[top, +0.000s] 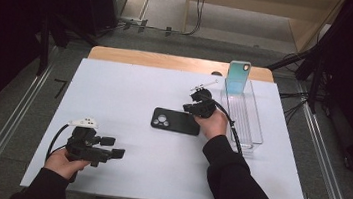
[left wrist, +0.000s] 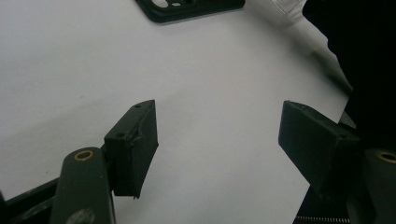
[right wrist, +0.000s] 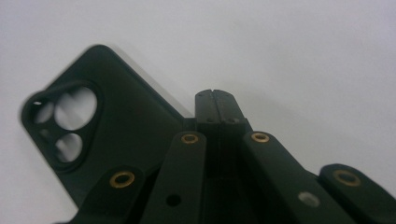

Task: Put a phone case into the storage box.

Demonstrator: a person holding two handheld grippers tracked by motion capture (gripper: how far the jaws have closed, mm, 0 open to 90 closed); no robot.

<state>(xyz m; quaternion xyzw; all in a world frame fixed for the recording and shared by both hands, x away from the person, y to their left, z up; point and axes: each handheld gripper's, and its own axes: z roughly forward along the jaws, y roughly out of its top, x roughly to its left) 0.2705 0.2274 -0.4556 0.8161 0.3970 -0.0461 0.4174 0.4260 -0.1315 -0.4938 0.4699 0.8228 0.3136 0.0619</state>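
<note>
A black phone case (top: 172, 121) with three camera holes lies flat at the middle of the white table (top: 131, 84). My right gripper (top: 195, 106) points down at the case's right end. In the right gripper view its jaws stand together (right wrist: 215, 95) at the corner of the case (right wrist: 126, 126), the left jaw over the case and the right jaw over the table, pinching the end rim. My left gripper (top: 115, 153) rests at the near left, open (left wrist: 219, 135) with nothing between its fingers, and the case (left wrist: 187, 9) lies far ahead of it.
A clear plastic bin (top: 256, 134) stands lengthwise at the right of the table, with a teal phone case (top: 238, 78) upright at its far end. The person's right sleeve (top: 235, 186) crosses the near right. Dark stands flank both sides.
</note>
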